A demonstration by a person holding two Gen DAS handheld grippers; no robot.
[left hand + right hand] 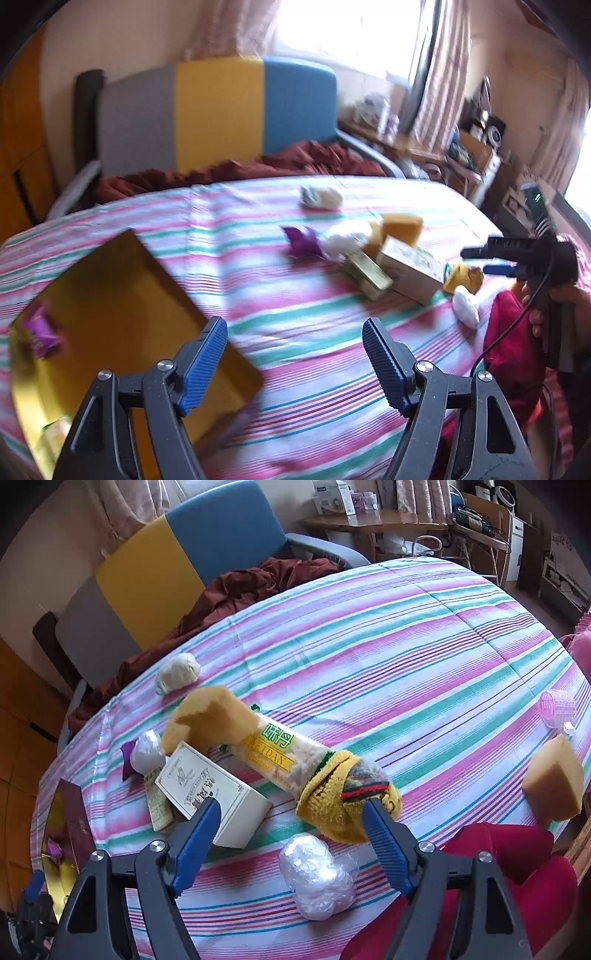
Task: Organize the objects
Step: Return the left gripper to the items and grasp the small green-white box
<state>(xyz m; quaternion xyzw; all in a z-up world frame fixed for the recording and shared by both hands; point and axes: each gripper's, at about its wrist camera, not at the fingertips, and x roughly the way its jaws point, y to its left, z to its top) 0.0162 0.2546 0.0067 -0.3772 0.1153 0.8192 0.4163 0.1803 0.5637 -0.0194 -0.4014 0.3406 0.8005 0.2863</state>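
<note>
My left gripper is open and empty above the striped bedspread, just right of a gold box with a purple packet inside. The blurred pile beyond it has a cream carton, a sponge and a purple wrapper. My right gripper is open and empty too. It hovers over a crumpled plastic ball, with a yellow knit sock, a snack packet and the cream carton just beyond. A hand holds the right gripper at the left view's right edge.
A second sponge and a pink roller lie at the right. A cream bun sits farther back. Red clothing fills the near right corner. A chair with a brown cloth and a cluttered desk stand beyond the bed.
</note>
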